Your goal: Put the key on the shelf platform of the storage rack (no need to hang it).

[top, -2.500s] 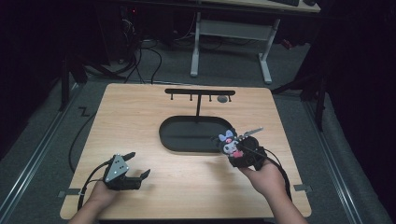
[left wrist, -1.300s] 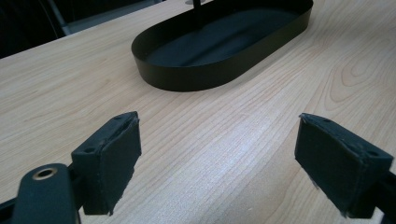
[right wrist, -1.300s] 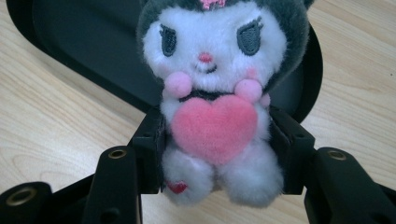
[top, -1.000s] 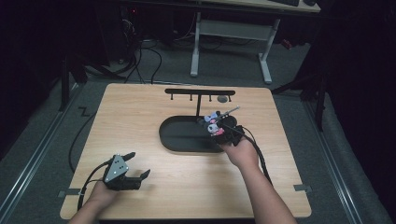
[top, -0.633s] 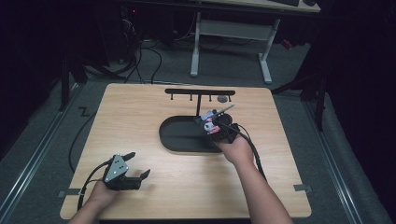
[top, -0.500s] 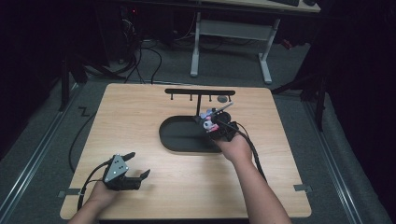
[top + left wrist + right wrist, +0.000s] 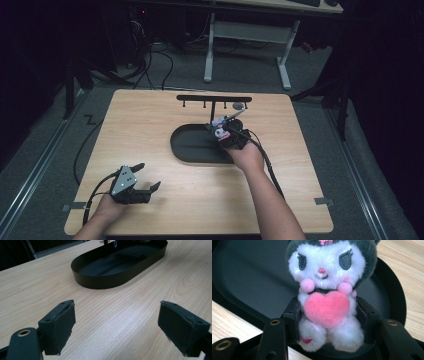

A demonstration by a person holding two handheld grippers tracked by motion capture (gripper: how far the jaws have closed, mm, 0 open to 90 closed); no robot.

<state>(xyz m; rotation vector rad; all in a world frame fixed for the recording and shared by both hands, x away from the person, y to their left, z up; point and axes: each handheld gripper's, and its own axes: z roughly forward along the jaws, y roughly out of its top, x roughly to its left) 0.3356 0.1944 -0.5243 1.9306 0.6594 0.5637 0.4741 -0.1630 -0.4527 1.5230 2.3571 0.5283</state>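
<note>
Carried forward, the plush [image 7: 327,297] now hangs over the tray's [image 7: 190,150] right end, clamped in the right gripper [image 7: 231,138]; left gripper [image 7: 142,181] rests wide open on the desk [image 7: 150,120].

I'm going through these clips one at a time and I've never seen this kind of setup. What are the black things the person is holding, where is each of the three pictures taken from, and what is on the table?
There is no robot here: a person holds a handheld two-jaw gripper in each hand at a wooden table. The high view comes from a fixed camera above, looking down. The other two come from cameras riding on the grippers, looking along their black jaws.

On the table stands a black oval tray with a post and a hook bar rising from it.

The left gripper sits near the table's front left corner, jaws wide apart with nothing between them, pointing toward the tray.

The right gripper is over the tray's right end, shut on a small plush toy: white face, dark hood, pink heart on its chest. The jaws squeeze its body from both sides.
</note>
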